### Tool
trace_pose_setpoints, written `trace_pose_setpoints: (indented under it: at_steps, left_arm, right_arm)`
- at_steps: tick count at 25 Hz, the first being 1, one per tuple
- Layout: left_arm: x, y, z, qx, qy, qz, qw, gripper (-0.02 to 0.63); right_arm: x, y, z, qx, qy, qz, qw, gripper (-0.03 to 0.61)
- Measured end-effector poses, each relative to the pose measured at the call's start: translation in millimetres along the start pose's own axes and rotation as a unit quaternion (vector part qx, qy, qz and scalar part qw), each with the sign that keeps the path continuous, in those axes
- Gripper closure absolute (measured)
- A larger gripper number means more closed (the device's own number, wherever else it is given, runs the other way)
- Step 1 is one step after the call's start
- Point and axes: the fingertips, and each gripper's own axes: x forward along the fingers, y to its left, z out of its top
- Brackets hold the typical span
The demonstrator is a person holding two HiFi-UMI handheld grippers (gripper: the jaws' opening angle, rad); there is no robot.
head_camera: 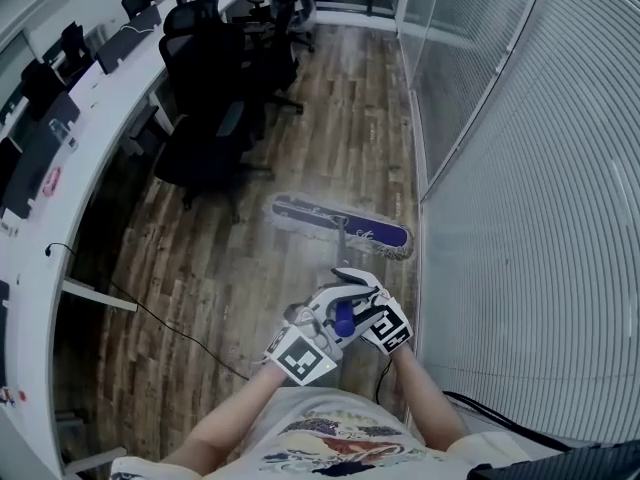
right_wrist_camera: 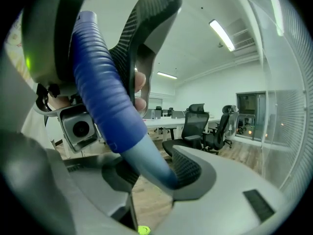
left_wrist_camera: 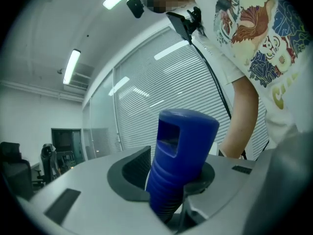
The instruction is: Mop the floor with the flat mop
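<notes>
Gripping the top of the flat mop's blue handle (left_wrist_camera: 183,151), the left hand-held gripper (left_wrist_camera: 172,192) was pinched on its ribbed end, which I judge served as the pivot for steering. The right hand-held gripper (right_wrist_camera: 146,175) sat lower down, its jaws spread loosely round the pale shaft (right_wrist_camera: 146,155), which leaned on one pad only. That slack looked suited to letting the shaft slide or to shifting the hold. Both were held close together in front of the person's chest (head_camera: 330,438), so the shaft sloped down and forward to the mop head (head_camera: 340,226). The mop head lay flat on the wood floor (head_camera: 220,288) just beside the slatted glass partition (head_camera: 520,218), apart from the office chairs (head_camera: 205,118). No bucket or other container showed in any view.
</notes>
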Motion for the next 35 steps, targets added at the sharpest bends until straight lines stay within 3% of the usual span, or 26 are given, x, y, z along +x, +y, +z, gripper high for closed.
trace_pose_setpoints:
  at_steps: [9, 11, 16, 22, 35]
  left_arm:
    - [44.3, 166.0, -64.8, 0.003, -0.001, -0.008, 1.0, 0.514]
    - [50.0, 187.8, -74.8, 0.002, 0.003, -0.008, 1.0, 0.514]
    - [52.8, 206.7, -84.8, -0.004, 0.01, -0.007, 0.9999, 0.514]
    - [41.7, 165.6, -73.6, -0.003, 0.022, -0.012, 0.9997, 0.514]
    - [-18.5, -62.1, 1.8, 0.002, 0.034, -0.036, 0.9988, 0.512]
  right_arm:
    - [112.2, -149.8, 5.9, -0.007, 0.024, -0.018, 1.0, 0.408]
    - [126.7, -171.0, -3.9, -0.011, 0.029, -0.021, 0.999, 0.408]
    - [140.0, -184.4, 14.5, -0.009, 0.025, -0.022, 0.999, 0.408]
    - [114.8, -148.4, 9.6, -0.015, 0.025, -0.019, 0.999, 0.41]
    - [-30.0, 47.1, -16.0, 0.003, 0.012, -0.018, 1.0, 0.41]
